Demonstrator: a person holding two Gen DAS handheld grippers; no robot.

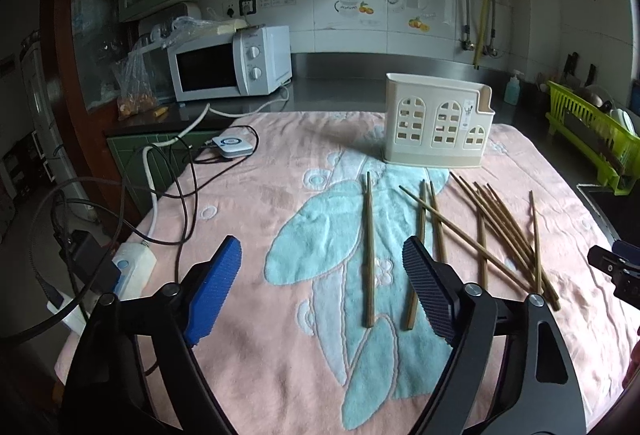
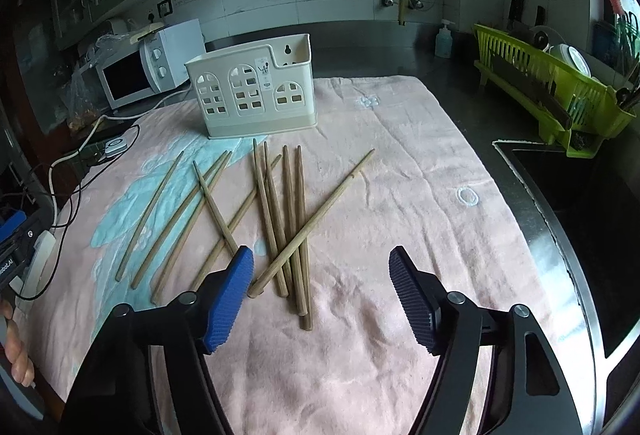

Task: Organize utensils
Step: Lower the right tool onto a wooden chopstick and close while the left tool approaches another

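Observation:
Several wooden chopsticks [image 1: 500,231] lie scattered on a pink towel [image 1: 240,203], with one lone chopstick [image 1: 369,247] further left. A cream utensil holder [image 1: 436,123] with window-shaped cutouts stands upright behind them. My left gripper [image 1: 322,247] hovers open over the towel; the lone chopstick shows between its fingers, but the pads do not touch it. In the right wrist view, my right gripper [image 2: 320,255] is open just above the near ends of the chopsticks [image 2: 280,219], with the holder [image 2: 256,95] beyond. Neither gripper holds anything.
A white microwave [image 1: 228,63] sits at the back left, with cables and a power strip [image 1: 132,267] along the towel's left edge. On the right are a green dish rack [image 2: 552,91], a soap bottle [image 2: 444,39] and a dark sink [image 2: 580,195].

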